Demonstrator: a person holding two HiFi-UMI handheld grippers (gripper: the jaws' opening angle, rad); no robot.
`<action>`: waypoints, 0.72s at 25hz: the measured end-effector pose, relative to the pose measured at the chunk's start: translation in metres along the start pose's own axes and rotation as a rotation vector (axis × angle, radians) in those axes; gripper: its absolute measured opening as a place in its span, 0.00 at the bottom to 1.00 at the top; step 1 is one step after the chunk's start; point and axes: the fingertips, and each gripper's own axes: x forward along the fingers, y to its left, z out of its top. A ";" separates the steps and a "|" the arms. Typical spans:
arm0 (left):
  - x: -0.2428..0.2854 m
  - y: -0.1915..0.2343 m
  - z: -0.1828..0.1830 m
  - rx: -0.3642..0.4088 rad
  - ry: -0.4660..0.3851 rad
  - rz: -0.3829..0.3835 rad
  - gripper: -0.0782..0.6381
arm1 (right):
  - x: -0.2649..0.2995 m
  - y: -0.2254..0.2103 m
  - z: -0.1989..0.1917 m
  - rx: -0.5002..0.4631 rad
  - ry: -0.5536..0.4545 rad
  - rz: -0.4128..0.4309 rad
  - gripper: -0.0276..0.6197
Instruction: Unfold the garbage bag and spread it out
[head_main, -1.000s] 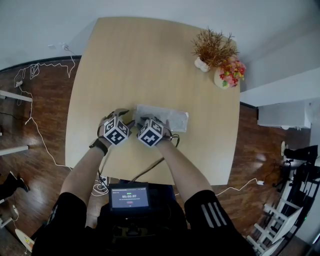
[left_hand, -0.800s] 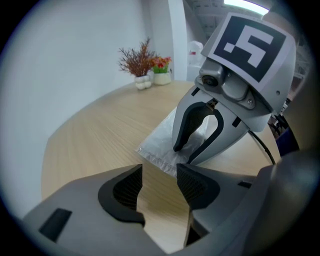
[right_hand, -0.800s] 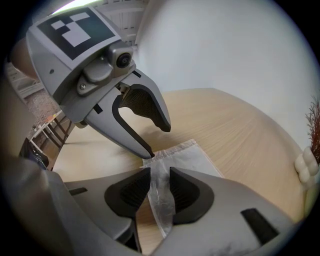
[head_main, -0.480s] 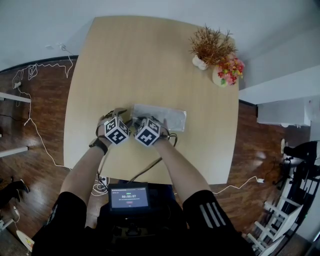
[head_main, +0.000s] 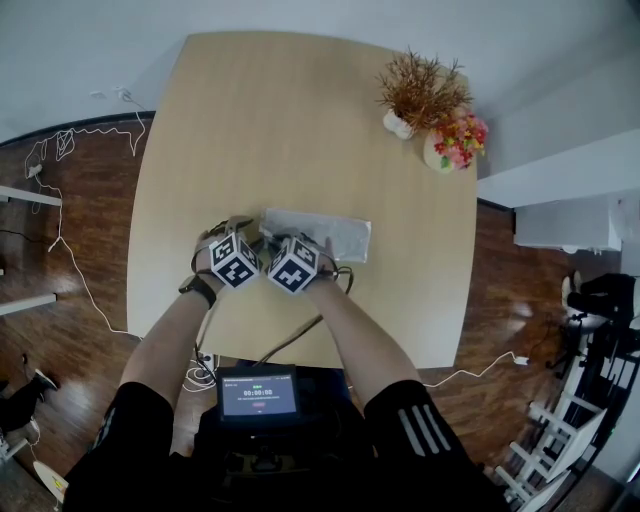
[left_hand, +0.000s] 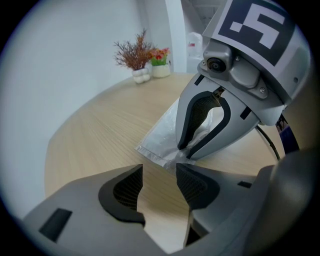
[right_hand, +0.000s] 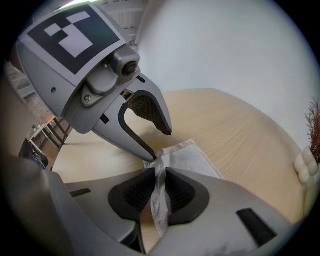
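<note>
The right tongs (right_hand: 159, 175) had just been closed on the 9 o'clock edge of the folded garbage bag (head_main: 338, 236), the left tongs (left_hand: 159, 172) were held apart and empty, and unfolding was judged not yet begun.

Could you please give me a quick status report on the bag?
Right tongs just closed further, pinching garbage bag edge. Left tongs open, empty, beside it. Bag folded flat on table. Vases far off, no obstruction.

Head view: the 9 o'clock end of the garbage bag (head_main: 335, 235) is hidden beneath the left gripper (head_main: 250, 244) and right gripper (head_main: 285, 245). The readout on the screen (head_main: 259, 394) at 6 o'clock is too small to read. Right gripper view: dried plant (right_hand: 314, 127) cut off at 3 o'clock.
</note>
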 end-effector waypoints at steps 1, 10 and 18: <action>0.000 0.000 0.000 0.002 0.001 0.000 0.41 | 0.000 0.001 0.000 -0.003 0.001 0.001 0.17; 0.000 0.000 0.000 0.023 0.009 0.009 0.41 | -0.009 -0.007 0.009 0.003 -0.034 -0.034 0.12; 0.002 0.001 -0.002 0.039 0.021 0.022 0.41 | -0.022 -0.014 0.016 0.016 -0.077 -0.066 0.07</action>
